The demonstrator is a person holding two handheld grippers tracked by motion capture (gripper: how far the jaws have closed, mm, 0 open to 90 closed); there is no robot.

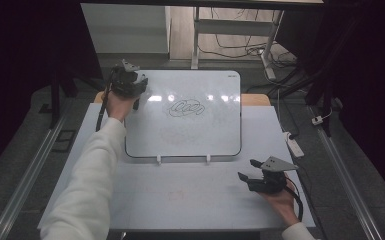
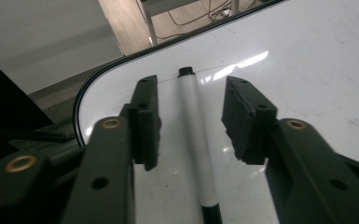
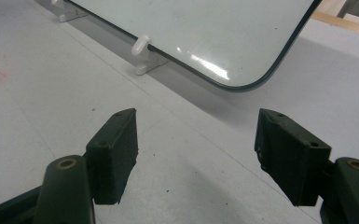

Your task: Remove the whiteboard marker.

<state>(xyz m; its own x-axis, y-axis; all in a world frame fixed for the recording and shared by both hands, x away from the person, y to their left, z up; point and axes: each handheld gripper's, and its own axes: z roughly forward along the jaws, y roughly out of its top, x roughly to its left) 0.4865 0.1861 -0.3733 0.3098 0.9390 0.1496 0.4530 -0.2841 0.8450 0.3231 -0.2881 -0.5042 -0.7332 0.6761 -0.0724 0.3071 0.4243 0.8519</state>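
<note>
Your left gripper [image 2: 191, 123] has its jaws spread on either side of a marker [image 2: 196, 140], not touching it. That marker lies flat at the far left corner of the whiteboard [image 1: 200, 135], near the scribble [image 1: 186, 107]. It looks light, stiff and smooth, likely to roll, so close on the white barrel at mid-length. Your left arm reaches well forward. Your right gripper [image 1: 252, 172] rests low on the table [image 1: 190, 195], near the whiteboard's front right corner, jaws wide and empty.
</note>
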